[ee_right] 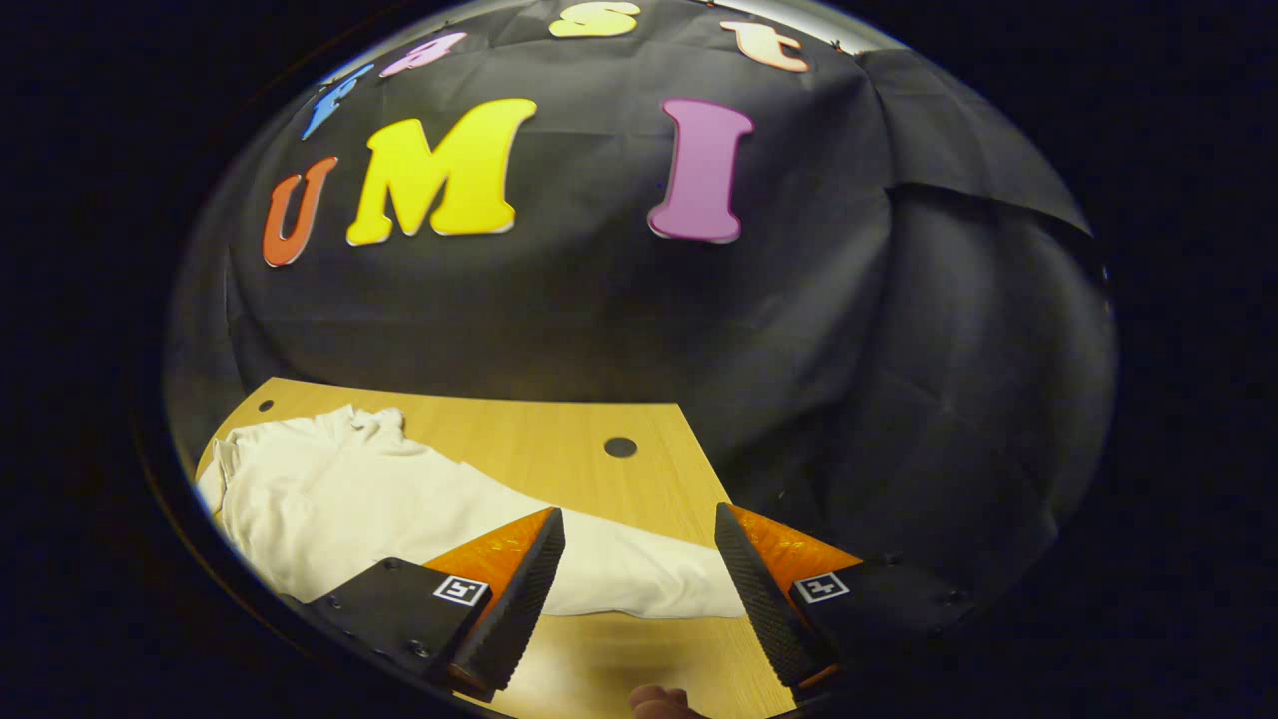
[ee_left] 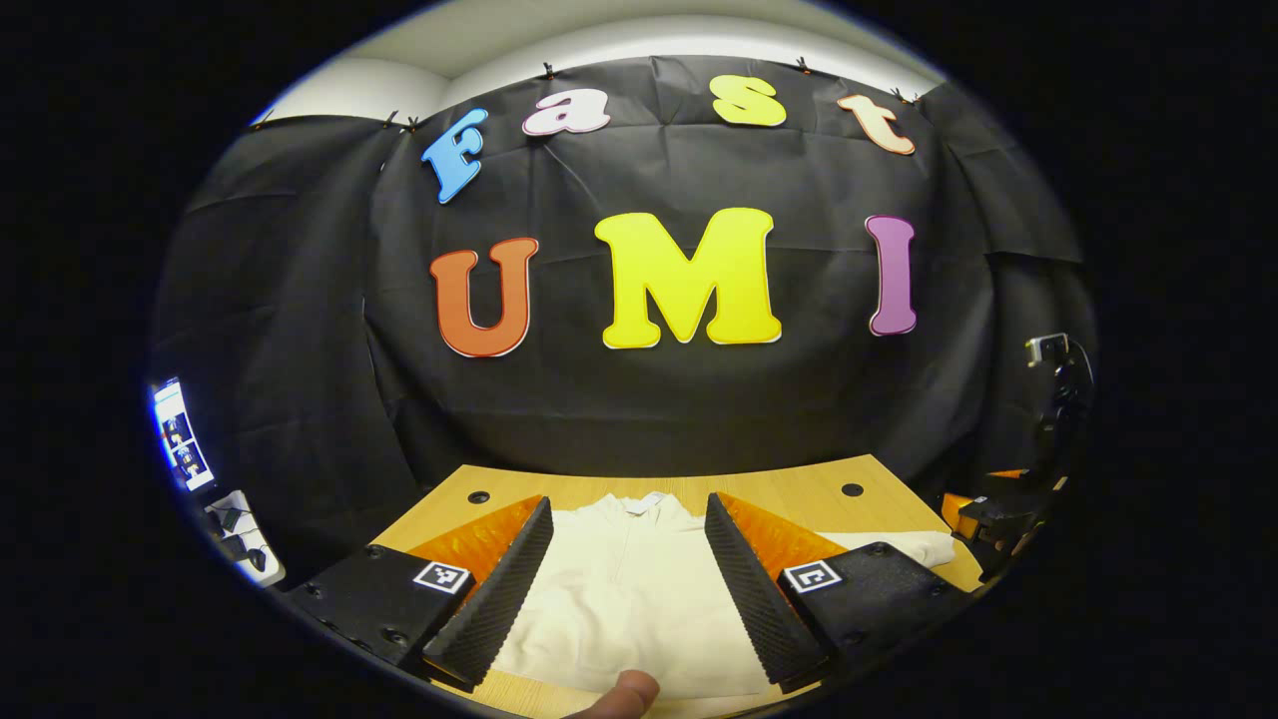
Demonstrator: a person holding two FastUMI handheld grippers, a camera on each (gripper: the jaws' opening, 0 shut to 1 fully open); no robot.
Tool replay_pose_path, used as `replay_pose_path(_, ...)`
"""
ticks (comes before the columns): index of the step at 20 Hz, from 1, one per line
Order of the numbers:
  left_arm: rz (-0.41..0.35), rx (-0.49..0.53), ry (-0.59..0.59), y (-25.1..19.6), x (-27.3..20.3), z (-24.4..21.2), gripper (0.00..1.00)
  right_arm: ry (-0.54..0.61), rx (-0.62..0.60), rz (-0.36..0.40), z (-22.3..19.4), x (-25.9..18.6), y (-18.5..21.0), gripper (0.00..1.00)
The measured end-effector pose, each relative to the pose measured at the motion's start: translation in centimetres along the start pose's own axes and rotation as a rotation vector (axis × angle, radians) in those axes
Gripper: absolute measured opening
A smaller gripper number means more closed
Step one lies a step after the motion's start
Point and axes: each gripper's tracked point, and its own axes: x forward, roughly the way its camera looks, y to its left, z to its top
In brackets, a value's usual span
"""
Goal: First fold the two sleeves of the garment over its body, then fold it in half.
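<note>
Fingertip (ee_left: 624,694) of a person sits at bottom edge of left gripper view, nearest the lens. Left gripper (ee_left: 629,584) jaws wide apart, holding nothing, hovering over the garment (ee_left: 624,589), a cream top lying flat on the table (ee_left: 769,489) with collar toward the booth wall. Right gripper (ee_right: 639,589) jaws also wide, nothing held; the sleeve (ee_right: 619,579) runs across between its fingers but below them, no pinch that I can see. That sleeve lies stretched out to the side on the wood, not over the body, so that fold isn't in place now. Other sleeve: can't tell, hidden behind the left gripper's fingers. Garment not folded in half as far as visible.

Handling guess: thin soft knit, light, limp, will drape and sag from any single pinch; wrinkles easily, drags on the wood rather than slides. Not fragile. Best hold for the sleeve is probably near the cuff end, pinching both layers, then lift a little and carry it across so it doesn't bunch. For halving, hold at hem corners or shoulders, one gripper each side, so the edge stays straight
</note>
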Motion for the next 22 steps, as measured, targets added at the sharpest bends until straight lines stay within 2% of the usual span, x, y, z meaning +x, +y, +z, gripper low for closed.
replay_pose_path(4, -0.008, 0.01, 0.01, -2.3, -0.7, -0.2, 0.98, 0.231, 0.094, -0.05, -6.8, 7.2, -4.1, 0.95)
replay_pose_path(6, -0.007, 0.021, 0.024, -3.1, -0.9, -0.4, 0.99, 0.328, 0.102, -0.115, -10.1, 9.7, -5.5, 0.95)
replay_pose_path(9, 0.009, 0.043, 0.024, -3.1, -1.2, -0.2, 0.99, 0.422, 0.154, -0.149, -13.1, 12.1, -5.3, 0.95)
replay_pose_path(13, 0.031, 0.034, 0.043, -2.6, -1.7, -0.9, 0.99, 0.501, 0.188, -0.105, -14.9, 12.9, -4.8, 0.95)
replay_pose_path(14, 0.038, 0.031, 0.047, -2.3, -1.8, -1.1, 0.99, 0.505, 0.215, -0.086, -14.7, 13.2, -4.5, 0.91)
replay_pose_path(15, 0.054, 0.031, 0.049, -1.9, -2.0, -1.3, 0.99, 0.512, 0.245, -0.09, -14.7, 13.4, -4.5, 0.93)
replay_pose_path(17, 0.086, 0.03, 0.048, -0.7, -2.3, -1.4, 0.99, 0.516, 0.257, -0.107, -14.7, 12.6, -5.4, 0.89)
replay_pose_path(18, 0.098, 0.023, 0.045, -0.2, -2.4, -1.4, 0.99, 0.523, 0.264, -0.117, -14.4, 12.4, -5.5, 0.84)
replay_pose_path(19, 0.108, 0.014, 0.046, 0.3, -2.5, -1.5, 0.99, 0.532, 0.263, -0.118, -14.4, 12.5, -5.2, 0.87)
replay_pose_path(22, 0.141, 0.002, 0.043, 1.6, -2.7, -1.6, 0.99, 0.561, 0.26, -0.106, -14.3, 13.0, -4.1, 0.81)
